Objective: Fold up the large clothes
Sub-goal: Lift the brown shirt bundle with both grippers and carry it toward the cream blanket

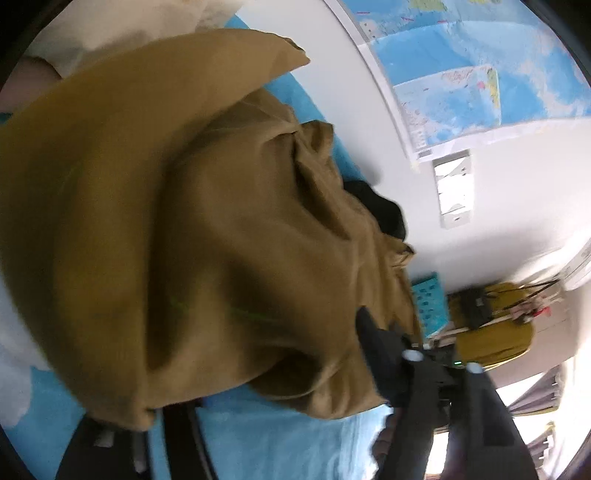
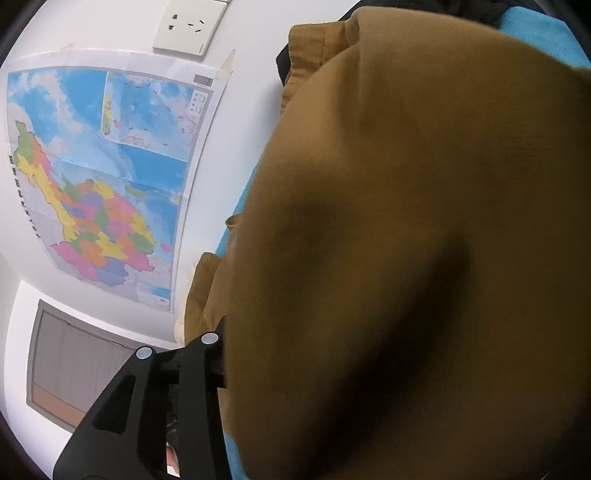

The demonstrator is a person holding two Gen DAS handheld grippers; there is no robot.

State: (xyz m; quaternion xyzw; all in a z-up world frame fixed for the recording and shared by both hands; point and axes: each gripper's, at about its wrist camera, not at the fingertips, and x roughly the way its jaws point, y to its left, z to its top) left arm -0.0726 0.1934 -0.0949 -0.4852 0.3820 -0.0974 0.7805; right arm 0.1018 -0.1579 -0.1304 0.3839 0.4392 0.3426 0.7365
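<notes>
- A big tan garment [image 1: 207, 236] of soft, matte woven cloth is filling most of both views; it is bulging in rounded, heaped folds, with a stitched hem and a flat pointed corner sticking out at its far edge
- It is lying on a bright blue bed sheet [image 1: 280, 435] with a slightly fuzzy surface, which is showing only in strips around the cloth
- A glossy paper wall map [image 2: 110, 166], mostly blue with patches of pink, yellow and green, is hanging flat on the smooth white wall behind the bed
- Something white and soft [image 1: 122, 26] is peeking out past the garment's far corner, cut off by the frame, and I cannot tell what it is
- A dark black cloth [image 1: 376, 210] is poking out from under the garment near the wall, mostly covered
- A plain white plastic socket plate [image 2: 190, 27] is sitting on the wall just beside the map
- My left gripper [image 2: 207, 343], black hard plastic with pale round studs, is pushing against the garment's edge; its tips are going out of sight under the cloth, so I cannot tell whether it is gripping
- My right gripper [image 1: 391, 343] is resting against the near folds of the garment, one pointed finger [image 1: 364, 317] touching the cloth and the other hidden, so I cannot tell its state either; in its own view the garment is blocking its fingers completely
</notes>
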